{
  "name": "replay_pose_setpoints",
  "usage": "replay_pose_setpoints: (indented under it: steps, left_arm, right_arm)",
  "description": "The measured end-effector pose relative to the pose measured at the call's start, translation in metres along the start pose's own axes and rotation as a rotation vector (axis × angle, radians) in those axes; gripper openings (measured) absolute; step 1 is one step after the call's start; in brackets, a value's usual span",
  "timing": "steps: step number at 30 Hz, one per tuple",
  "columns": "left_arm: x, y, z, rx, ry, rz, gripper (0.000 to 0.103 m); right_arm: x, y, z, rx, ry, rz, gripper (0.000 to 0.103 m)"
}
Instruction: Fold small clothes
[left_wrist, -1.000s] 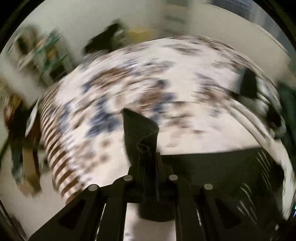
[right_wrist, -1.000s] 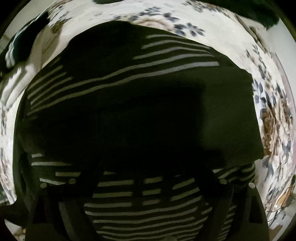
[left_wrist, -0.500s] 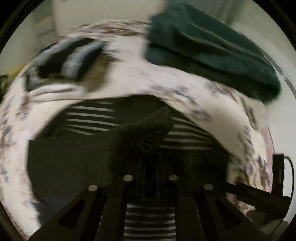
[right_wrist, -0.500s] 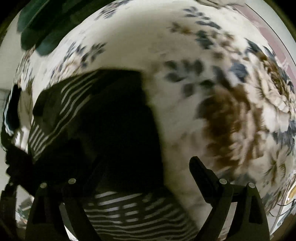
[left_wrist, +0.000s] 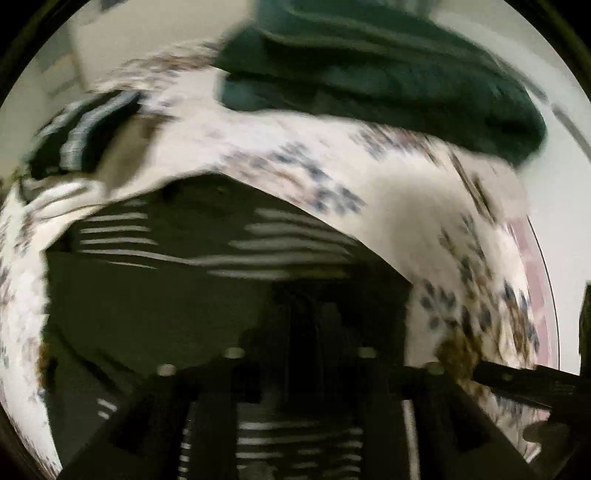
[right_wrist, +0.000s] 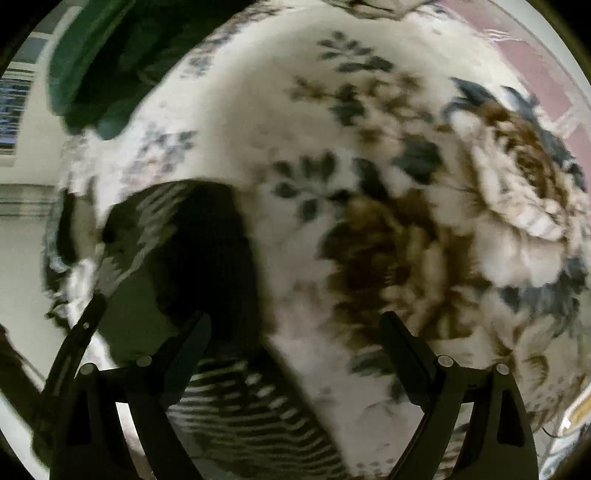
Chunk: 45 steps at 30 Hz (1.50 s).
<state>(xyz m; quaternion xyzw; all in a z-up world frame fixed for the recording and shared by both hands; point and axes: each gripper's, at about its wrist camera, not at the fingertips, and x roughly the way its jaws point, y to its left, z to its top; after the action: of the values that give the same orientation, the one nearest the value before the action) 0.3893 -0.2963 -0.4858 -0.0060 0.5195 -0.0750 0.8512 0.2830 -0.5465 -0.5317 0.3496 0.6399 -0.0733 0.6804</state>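
One broad floral bedspread (right_wrist: 369, 110), white with blue and brown blooms, fills most of both views and carries everything else. At its far end lies a heap of dark green fabric (left_wrist: 388, 66), bunched in thick folds; the right wrist view shows the same heap at its upper left corner. Nearer, the black garment with white stripes (left_wrist: 192, 288) lies spread on the bedspread, one plain black panel folded over the striped part, so that stripes show above and below the fold. In the right wrist view this garment sits at the lower left, its striped hem running under the camera. A smaller black-and-pale striped piece (left_wrist: 85, 133) rests by itself at the far left of the left wrist view, well apart from the garment being folded.

The left gripper (left_wrist: 299, 332) points steeply down over the garment's dark panel, and its jaws are opening; the picture is blurred and dark there, so it seems that cloth sits between them, though whether the pads touch it cannot be told. The right gripper (right_wrist: 295, 339) hangs beside the garment's right edge with its jaws wide apart and nothing gripped; its left finger (right_wrist: 184, 347) stands over black cloth and the other over bare bedspread. Part of the right tool shows at the right edge of the left wrist view.
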Motion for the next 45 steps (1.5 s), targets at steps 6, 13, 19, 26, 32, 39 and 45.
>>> replay_pose_setpoints:
  steps: [6,13,19,26,32,39,45]
  left_arm:
    - [-0.037,0.128,-0.005,-0.153,-0.098,0.274,0.096]
    - [-0.036,0.282,-0.062,-0.433,0.055,0.565,0.096]
    - [-0.031,0.334,-0.096,-0.595,0.094,0.570,0.096]
    - [0.005,0.339,-0.082,-0.550,0.123,0.463,0.096]
    - [0.025,0.332,-0.071,-0.434,0.141,0.430,0.096]
    - [0.027,0.340,-0.068,-0.404,0.142,0.405,0.096]
    - [0.026,0.348,-0.058,-0.415,0.117,0.377,0.096]
  right_arm:
    - [0.013,0.069,0.008,-0.110,0.015,0.158,0.093]
    - [0.091,0.139,0.023,-0.289,0.056,-0.001,0.013]
    - [0.064,0.156,0.013,-0.326,-0.142,-0.122,0.000]
    - [0.051,0.136,0.036,-0.195,-0.067,-0.123,0.004]
    - [0.093,0.157,0.016,-0.212,0.050,-0.211,0.043]
    - [0.106,0.151,0.000,-0.128,-0.063,-0.245,0.000]
    - [0.060,0.159,0.003,-0.157,-0.250,-0.332,0.000]
